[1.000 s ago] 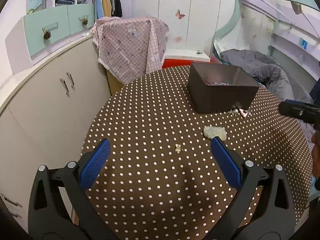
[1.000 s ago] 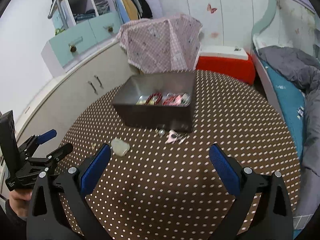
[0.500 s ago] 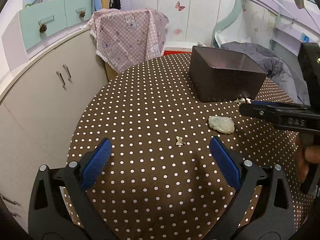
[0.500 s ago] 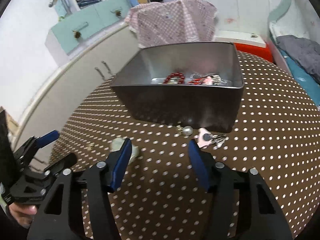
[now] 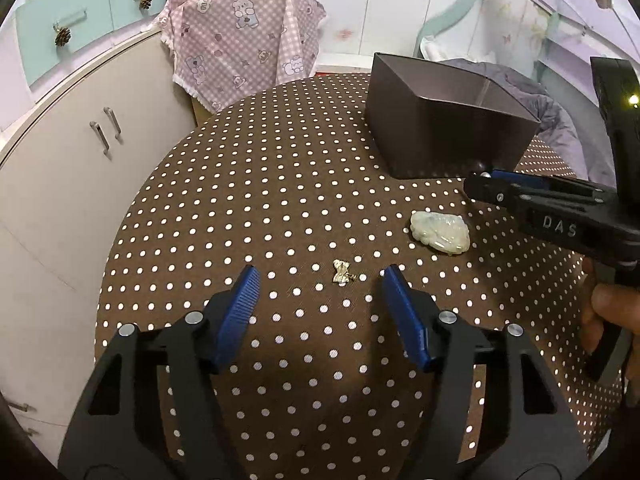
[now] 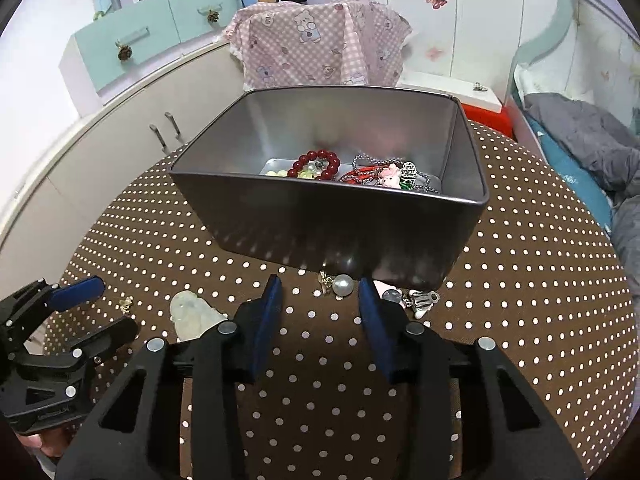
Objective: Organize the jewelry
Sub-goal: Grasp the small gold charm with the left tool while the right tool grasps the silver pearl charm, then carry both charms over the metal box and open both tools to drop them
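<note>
A dark metal box on the dotted table holds a red bead bracelet, chains and charms. Before its front wall lie a pearl earring and a pink-and-silver clip. My right gripper is open, its blue fingers either side of the pearl earring, just short of it. My left gripper is open around a small gold bow piece. A pale jade pendant lies to its right; the pendant also shows in the right wrist view. The box shows in the left wrist view.
The round table has a brown white-dotted cloth. A pink checked cloth drapes a chair behind it. White cabinets stand left, a bed right. The right gripper reaches in from the right in the left wrist view.
Both grippers have narrowed their openings and moved down toward the table. The right one came close to the pearl earring by the box; the left one closed in on the gold bow piece.
</note>
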